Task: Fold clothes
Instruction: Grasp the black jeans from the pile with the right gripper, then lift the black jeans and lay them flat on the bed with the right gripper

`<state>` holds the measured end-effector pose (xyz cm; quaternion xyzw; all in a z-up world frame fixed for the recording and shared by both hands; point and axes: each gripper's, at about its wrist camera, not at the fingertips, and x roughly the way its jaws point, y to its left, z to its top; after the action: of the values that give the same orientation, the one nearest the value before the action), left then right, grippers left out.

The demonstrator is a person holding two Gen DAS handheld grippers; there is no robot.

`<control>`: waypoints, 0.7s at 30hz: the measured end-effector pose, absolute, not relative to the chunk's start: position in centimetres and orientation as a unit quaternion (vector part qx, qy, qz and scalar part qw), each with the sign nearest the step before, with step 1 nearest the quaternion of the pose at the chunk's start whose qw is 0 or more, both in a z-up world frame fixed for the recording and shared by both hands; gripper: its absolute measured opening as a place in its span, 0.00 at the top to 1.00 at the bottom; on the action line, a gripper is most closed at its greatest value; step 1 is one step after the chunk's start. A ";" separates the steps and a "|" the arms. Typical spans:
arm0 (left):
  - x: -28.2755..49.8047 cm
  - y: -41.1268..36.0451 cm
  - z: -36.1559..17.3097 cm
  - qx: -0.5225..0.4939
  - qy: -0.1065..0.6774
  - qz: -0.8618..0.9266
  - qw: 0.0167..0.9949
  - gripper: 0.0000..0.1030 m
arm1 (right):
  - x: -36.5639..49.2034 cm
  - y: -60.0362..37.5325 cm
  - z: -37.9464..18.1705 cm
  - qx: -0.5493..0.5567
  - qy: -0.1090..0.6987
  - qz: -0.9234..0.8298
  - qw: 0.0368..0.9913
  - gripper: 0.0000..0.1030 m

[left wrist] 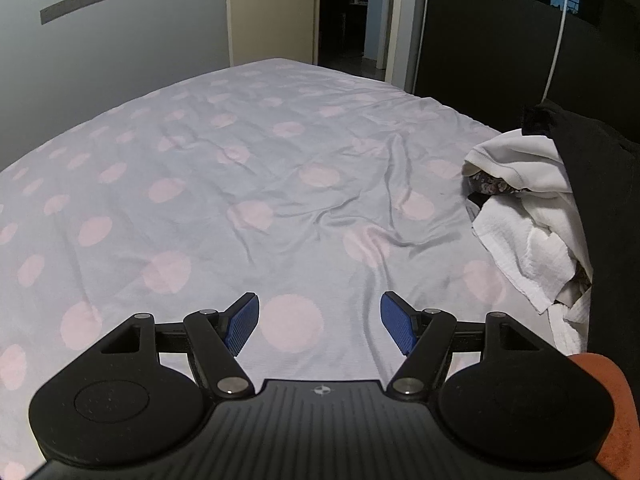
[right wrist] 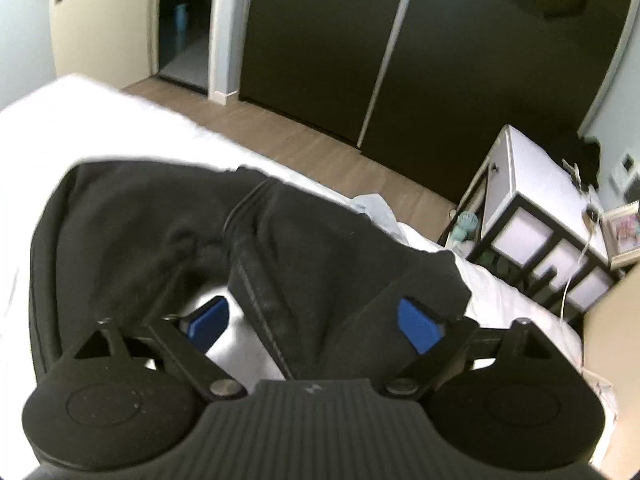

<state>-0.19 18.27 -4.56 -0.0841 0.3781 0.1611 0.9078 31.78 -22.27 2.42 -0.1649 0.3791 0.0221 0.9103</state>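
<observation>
In the left wrist view, the left gripper [left wrist: 320,322] hangs spread over the dotted bedsheet [left wrist: 240,168] with nothing between its fingers. A heap of white clothes [left wrist: 528,216] lies at the right edge. In the right wrist view, the right gripper [right wrist: 312,326] is spread wide, a fold of black garment [right wrist: 288,248] lying loose between its 2 fingers at frame centre.

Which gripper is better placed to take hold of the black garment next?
Right. The right gripper stands open with the black garment between its fingers; the left gripper is open over bare polka-dot sheet.
</observation>
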 end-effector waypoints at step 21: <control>-4.9 23.1 -0.9 -0.050 0.361 0.235 0.901 0.27 | 27.9 -8.3 16.3 -0.246 0.160 0.066 0.954 0.87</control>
<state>-4.95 23.10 -0.88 -0.0498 0.3609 0.2353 0.9010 27.85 -8.28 16.31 -0.2461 0.1604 0.0661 0.9536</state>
